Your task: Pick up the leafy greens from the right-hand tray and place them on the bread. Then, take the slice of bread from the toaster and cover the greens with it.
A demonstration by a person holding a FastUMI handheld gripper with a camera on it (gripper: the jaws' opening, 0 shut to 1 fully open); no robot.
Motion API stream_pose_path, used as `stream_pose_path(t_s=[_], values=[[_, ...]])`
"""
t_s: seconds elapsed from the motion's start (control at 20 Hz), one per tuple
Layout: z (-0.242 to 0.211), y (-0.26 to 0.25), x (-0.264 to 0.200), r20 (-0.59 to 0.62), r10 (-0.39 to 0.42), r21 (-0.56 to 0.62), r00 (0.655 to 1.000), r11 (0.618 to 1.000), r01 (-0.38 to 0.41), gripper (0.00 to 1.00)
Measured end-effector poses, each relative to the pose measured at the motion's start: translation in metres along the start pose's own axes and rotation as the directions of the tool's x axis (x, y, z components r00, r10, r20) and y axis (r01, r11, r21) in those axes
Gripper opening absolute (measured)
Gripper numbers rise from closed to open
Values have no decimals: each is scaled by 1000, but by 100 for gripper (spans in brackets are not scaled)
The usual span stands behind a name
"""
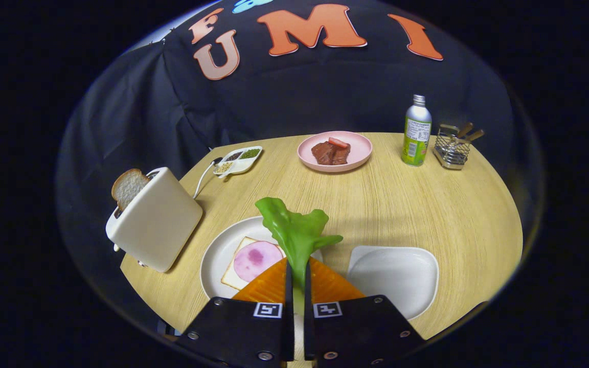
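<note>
My gripper (298, 278) is shut on the stem of the leafy greens (297, 230), which stick up ahead of the orange fingers (266, 286). The leaf hangs over the round white plate (218, 260) that holds a bread slice (235, 273) topped with a pink round of ham (256, 259). To the right of the fingers lies the white right-hand tray (394, 276), bare. Left of the plate stands a white toaster (156, 225) with a slice of bread (128, 188) poking out of its slot.
Beyond the plate, on the round wooden table (427, 214), sit a pink plate with brown meat pieces (334, 151), a small divided dish of seasonings (238, 159) with a spoon, a green bottle (416, 132) and a wire caddy (453, 145).
</note>
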State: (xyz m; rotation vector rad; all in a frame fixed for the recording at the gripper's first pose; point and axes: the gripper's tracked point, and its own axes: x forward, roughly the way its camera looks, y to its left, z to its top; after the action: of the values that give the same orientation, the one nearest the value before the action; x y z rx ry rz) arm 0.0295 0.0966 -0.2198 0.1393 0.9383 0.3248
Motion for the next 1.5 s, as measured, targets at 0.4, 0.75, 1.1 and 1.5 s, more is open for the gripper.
stream_pose_path(t_s=[0.4,0.75,1.1,1.5], values=[[-6,41,22,-44,63,-47,997,997,-65,8],[-15,48,40,-78,45,-55,996,997,-49,10],[-14,52,47,-92,37,-20,995,999,-39,23],[-1,56,33,-55,3,-35,998,999,-5,56]])
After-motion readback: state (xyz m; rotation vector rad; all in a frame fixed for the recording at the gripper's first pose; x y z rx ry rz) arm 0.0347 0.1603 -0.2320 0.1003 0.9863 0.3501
